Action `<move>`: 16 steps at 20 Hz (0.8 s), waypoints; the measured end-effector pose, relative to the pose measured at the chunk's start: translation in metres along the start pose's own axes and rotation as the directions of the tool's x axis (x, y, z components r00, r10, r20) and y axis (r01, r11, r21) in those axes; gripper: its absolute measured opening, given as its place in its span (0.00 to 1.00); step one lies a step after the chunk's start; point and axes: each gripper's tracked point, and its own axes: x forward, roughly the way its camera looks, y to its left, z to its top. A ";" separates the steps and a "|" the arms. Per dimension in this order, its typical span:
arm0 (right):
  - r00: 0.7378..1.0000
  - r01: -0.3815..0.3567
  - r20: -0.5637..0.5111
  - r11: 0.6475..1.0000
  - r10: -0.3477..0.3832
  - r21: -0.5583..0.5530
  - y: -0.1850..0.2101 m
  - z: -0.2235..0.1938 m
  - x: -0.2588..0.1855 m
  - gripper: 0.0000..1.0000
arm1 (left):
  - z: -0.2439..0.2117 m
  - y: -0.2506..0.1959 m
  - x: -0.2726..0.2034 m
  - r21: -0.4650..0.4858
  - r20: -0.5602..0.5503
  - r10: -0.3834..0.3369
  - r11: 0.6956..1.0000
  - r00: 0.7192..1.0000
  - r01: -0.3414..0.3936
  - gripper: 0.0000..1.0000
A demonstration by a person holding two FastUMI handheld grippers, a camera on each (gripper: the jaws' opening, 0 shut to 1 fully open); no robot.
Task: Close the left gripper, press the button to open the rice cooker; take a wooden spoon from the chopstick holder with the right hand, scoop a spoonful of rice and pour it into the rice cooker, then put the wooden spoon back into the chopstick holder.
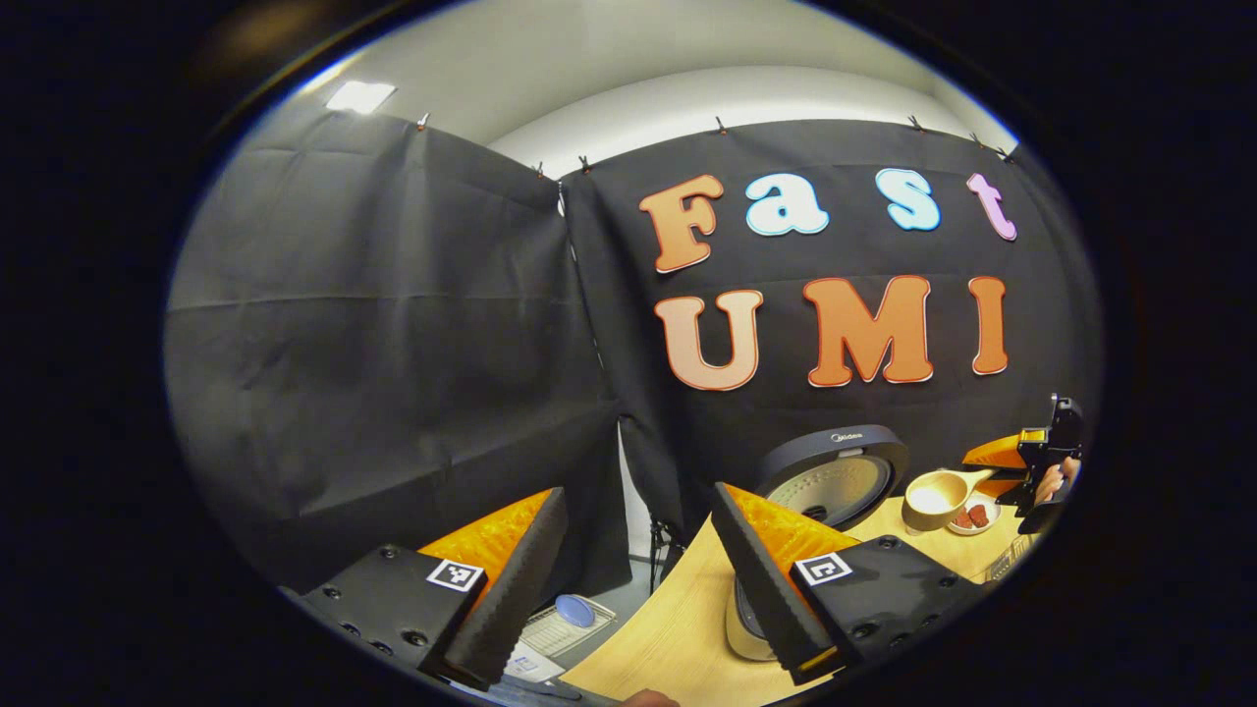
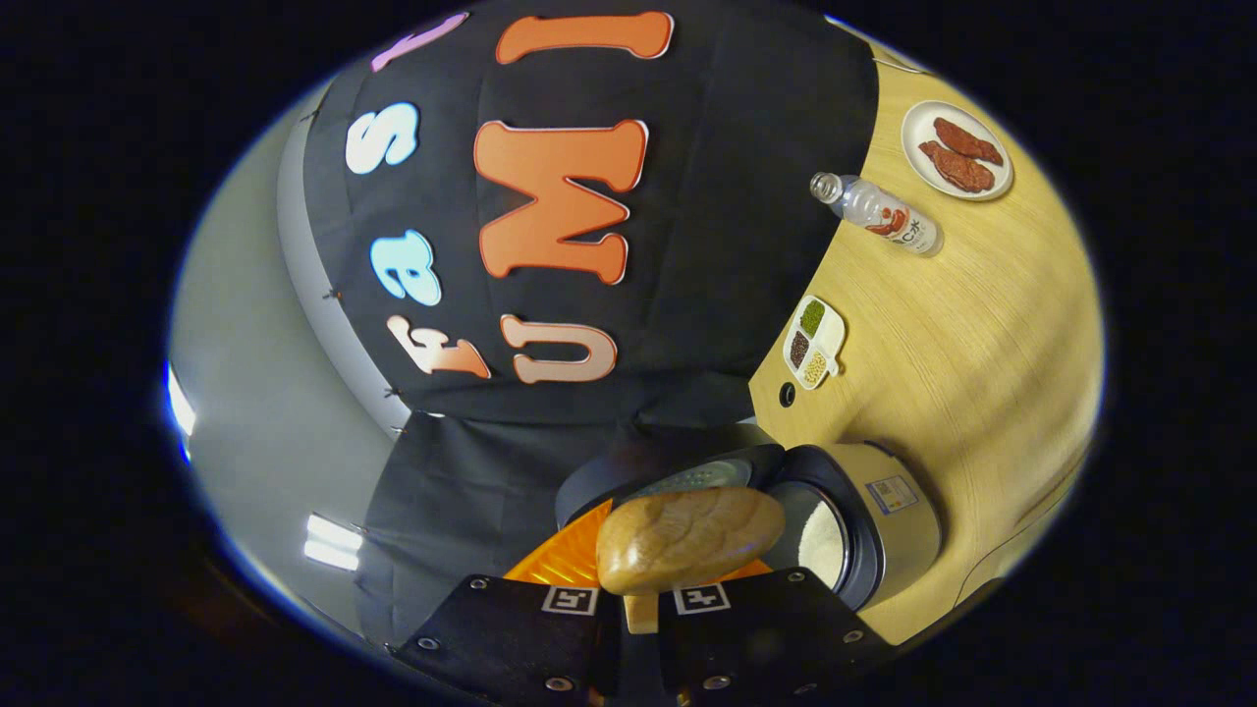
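- In the left gripper view we see the left gripper (image 1: 638,579) at the bottom of the frame, its two fingers spread wide apart with nothing between them
- At the lower right of that view we find the dark round rice cooker (image 1: 835,476) with its lid standing open, on the pale wooden table (image 1: 678,628)
- Just right of the cooker we see the light wooden spoon (image 1: 938,496), bowl facing us, held by the right gripper (image 1: 1041,462) at the frame's right edge, with a hand (image 1: 1056,481) behind it
- Below the spoon sits a small white plate with reddish-brown pieces (image 1: 972,517)
- In the right gripper view we see the right gripper at the bottom centre, its fingers closed tight on the spoon's handle; the back of the spoon's bowl is turned towards us, just beside the open cooker, where white rice (image 2: 823,535) shows in the pot
- On the table at the upper right of this view we see a clear plastic bottle lying on its side (image 2: 879,214), and a white divided dish of grains (image 2: 813,344) lower down, near the frame's middle
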 end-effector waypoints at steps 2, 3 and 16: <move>0.999 0.044 -0.007 0.995 -0.045 -0.093 -0.006 -0.010 0.013 0.14 | -0.004 0.014 -0.003 -0.006 -0.008 0.028 1.000 1.000 -0.029 0.94; 0.997 0.070 -0.009 0.988 -0.071 -0.140 -0.011 -0.011 0.019 0.14 | -0.005 0.022 -0.003 -0.003 -0.009 0.043 0.999 0.999 -0.044 0.92; 0.971 0.209 0.072 0.658 -0.229 -0.723 -0.012 -0.041 0.066 0.14 | -0.013 0.054 -0.006 -0.014 -0.037 0.109 0.994 0.993 -0.110 0.99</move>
